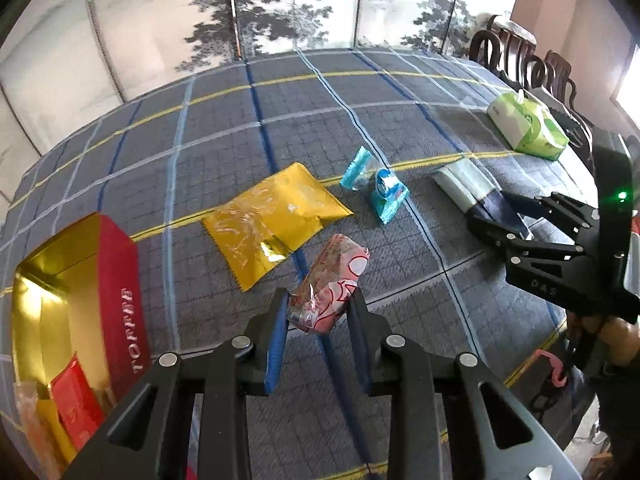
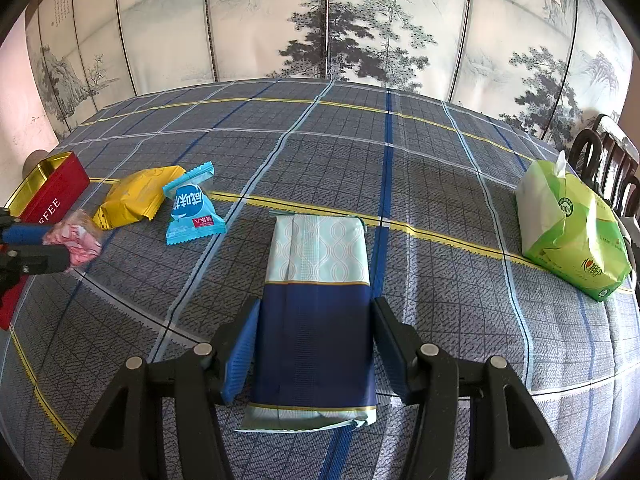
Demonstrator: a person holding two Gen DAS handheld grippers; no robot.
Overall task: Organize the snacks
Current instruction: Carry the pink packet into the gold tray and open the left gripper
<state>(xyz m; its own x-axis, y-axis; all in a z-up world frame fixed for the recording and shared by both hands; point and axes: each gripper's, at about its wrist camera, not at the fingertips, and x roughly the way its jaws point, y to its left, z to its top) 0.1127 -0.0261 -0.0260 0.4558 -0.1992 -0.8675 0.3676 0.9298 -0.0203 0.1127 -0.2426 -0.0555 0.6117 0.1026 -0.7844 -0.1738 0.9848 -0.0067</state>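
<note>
From my remote station I note a bench (image 2: 400, 160) covered in a grey-blue plaid cloth (image 1: 320, 120) crossed by yellow, white and dark blue stripes. Directly behind it stands a folding screen (image 2: 360, 20) of pale panels painted with ink-wash pines, mountains and, at the far left panel, columns of calligraphy. Dark carved wooden chairs (image 1: 520, 56) line the bench's right side. Beyond them I see a plain pinkish wall (image 1: 560, 8) and a bright window edge (image 1: 628, 84). A similar pinkish wall shows left of the screen in the right wrist view. Lighting is soft daylight; the cloth carries faint shadows.
</note>
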